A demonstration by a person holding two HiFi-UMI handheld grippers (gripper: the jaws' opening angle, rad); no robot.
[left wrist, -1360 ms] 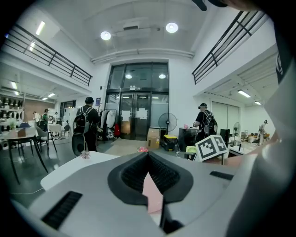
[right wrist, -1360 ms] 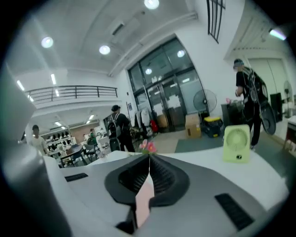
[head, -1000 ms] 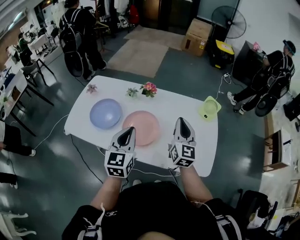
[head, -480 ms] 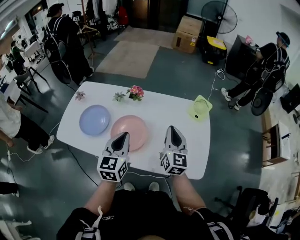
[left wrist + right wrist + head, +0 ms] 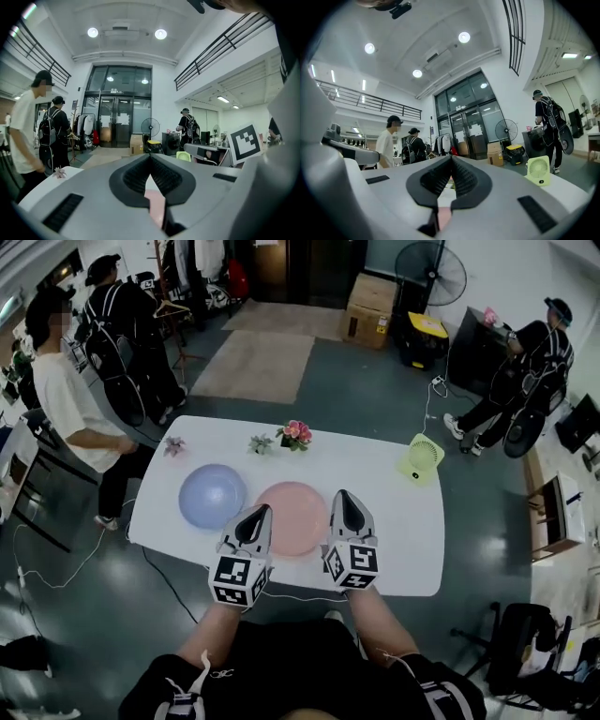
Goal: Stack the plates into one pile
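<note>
Both plates sit on the white table (image 5: 394, 512), toward its left half. The blue plate (image 5: 213, 495) is left and the pink plate (image 5: 292, 517) beside it, with a thin strip of tabletop between their rims, not touching.

My left gripper (image 5: 257, 516) hangs over the pink plate's near left rim, jaws pressed together on nothing. In its own view the pads meet (image 5: 151, 159), and a sliver of pink shows below them.

My right gripper (image 5: 345, 502) is over that plate's right rim, likewise closed and empty, the pads meeting in its own view (image 5: 451, 161).

The table's near edge runs just under both grippers. Right of the pink plate, white tabletop runs to the green fan (image 5: 424, 457) at the far right corner. The flowers (image 5: 296, 434) stand along the far edge, behind the plates.

A person in a white shirt (image 5: 75, 399) stands close to the table's left end. Grey floor (image 5: 356, 395) lies beyond the far edge.
</note>
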